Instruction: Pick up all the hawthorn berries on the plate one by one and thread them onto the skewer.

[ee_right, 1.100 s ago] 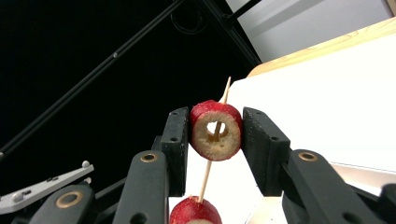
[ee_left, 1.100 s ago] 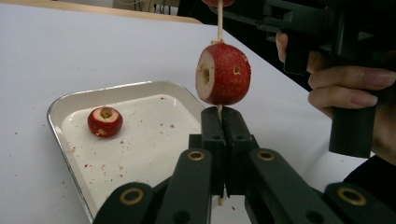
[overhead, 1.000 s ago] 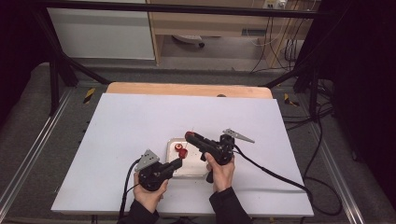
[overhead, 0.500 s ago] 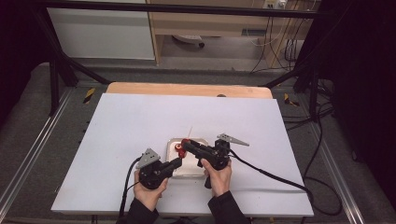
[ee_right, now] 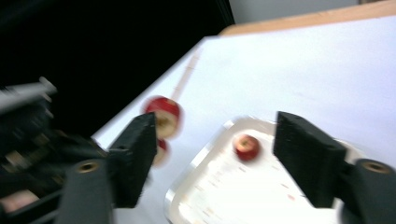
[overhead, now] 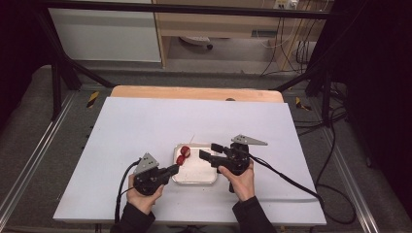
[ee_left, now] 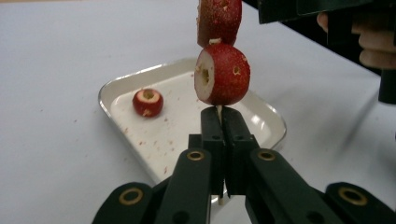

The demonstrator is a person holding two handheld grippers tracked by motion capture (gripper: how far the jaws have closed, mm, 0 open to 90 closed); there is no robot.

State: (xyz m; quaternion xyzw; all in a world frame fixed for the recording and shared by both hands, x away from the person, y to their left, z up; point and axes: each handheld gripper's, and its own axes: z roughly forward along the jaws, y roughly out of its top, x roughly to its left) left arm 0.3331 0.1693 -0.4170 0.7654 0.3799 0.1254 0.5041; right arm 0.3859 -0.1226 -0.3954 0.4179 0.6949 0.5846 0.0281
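Note:
My left gripper (overhead: 174,168) (ee_left: 220,112) is shut on the lower end of a thin wooden skewer (ee_left: 218,108) that slants up over the tray. Two red cored fruits (overhead: 182,155) sit on the skewer, one (ee_left: 222,74) just above the jaws and another (ee_left: 219,18) above it. My right gripper (overhead: 208,150) (ee_right: 215,135) hovers over the tray's right side, apart from the skewer. Its jaws have just been opening and nothing is between them. A third red fruit (ee_left: 148,102) (ee_right: 246,146) lies loose in the white tray (overhead: 209,180).
The tray (ee_left: 116,88) lies on a white sheet over a wooden table (overhead: 194,92). Red crumbs dot the tray floor. Cables trail from both grippers toward the table's front and right edges. Dark frame legs and a shelf stand beyond the far edge.
The right gripper, earlier at the skewer with a red fruit in its jaws, has opened and drawn back to the right. The fruit stays on the skewer. The left gripper has shifted slightly left.

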